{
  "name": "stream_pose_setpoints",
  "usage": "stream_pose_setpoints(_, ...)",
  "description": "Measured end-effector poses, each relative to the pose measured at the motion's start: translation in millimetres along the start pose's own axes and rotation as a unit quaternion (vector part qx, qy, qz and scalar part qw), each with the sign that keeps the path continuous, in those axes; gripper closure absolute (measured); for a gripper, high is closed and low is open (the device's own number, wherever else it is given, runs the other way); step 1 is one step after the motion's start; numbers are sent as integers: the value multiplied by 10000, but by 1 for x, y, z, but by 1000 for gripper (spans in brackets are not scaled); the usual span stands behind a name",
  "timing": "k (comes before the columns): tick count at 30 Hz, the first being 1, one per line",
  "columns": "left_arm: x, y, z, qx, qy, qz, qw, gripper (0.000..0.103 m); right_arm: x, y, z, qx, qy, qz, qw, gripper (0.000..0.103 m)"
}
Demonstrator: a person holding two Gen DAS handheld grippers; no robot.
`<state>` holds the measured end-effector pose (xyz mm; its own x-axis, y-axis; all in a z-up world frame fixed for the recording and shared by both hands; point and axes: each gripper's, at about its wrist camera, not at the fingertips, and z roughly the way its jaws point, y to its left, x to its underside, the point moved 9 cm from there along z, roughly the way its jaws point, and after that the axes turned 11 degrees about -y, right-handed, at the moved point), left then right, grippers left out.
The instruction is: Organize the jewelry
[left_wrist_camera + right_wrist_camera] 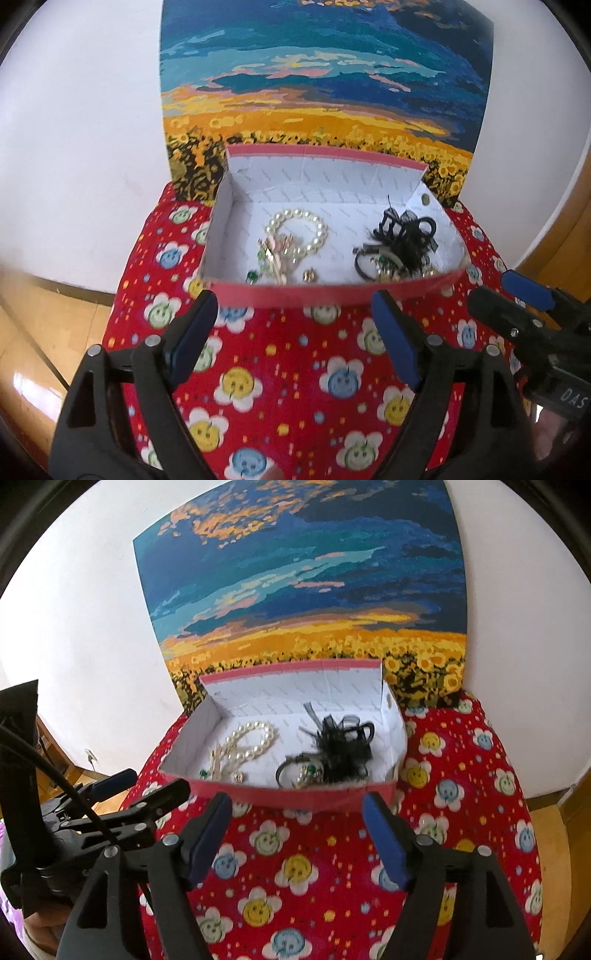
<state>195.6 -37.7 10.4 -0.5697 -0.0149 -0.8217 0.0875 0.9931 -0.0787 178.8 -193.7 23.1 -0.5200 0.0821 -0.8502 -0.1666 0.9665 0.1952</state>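
Your left gripper (295,314) and right gripper (297,818) both stand open and empty; the box (295,293) seems filled, so check for 1 stray piece next.

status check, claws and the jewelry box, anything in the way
Left claw open, empty. Right claw open, empty. Pearl bracelet and black hair ties inside the pink box. Nothing between claws and box.

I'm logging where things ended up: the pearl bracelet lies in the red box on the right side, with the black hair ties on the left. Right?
Sides are swapped. The pearl bracelet lies on the left of the red box, the black hair ties on the right; the left wrist view shows it.
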Motion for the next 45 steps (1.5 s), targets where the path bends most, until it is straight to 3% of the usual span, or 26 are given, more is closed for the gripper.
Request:
stream_pose_setpoints(5, 18, 3, -10, -21, 97, -112, 9999, 24, 16, 3, -9, 81, 38, -46, 9999, 27)
stream_pose_setpoints(13, 47, 8, -8, -161, 294, -169, 9993, 24, 51, 3, -12, 400, 178, -101, 9990, 16)
stream_pose_setpoints(24, 78, 11, 3, -462, 486, 1, 9978, 24, 82, -16, -3, 836, 303, -82, 9960, 16)
stream_pose_setpoints(33, 87, 7, 9, -587, 492, 130, 9970, 24, 94, -25, 1, 1077, 292, -98, 9937, 16)
stream_pose_setpoints(45, 89, 6, 11, -692, 436, 235, 9964, 24, 96, -29, 4, 1098, 345, -18, 9933, 16)
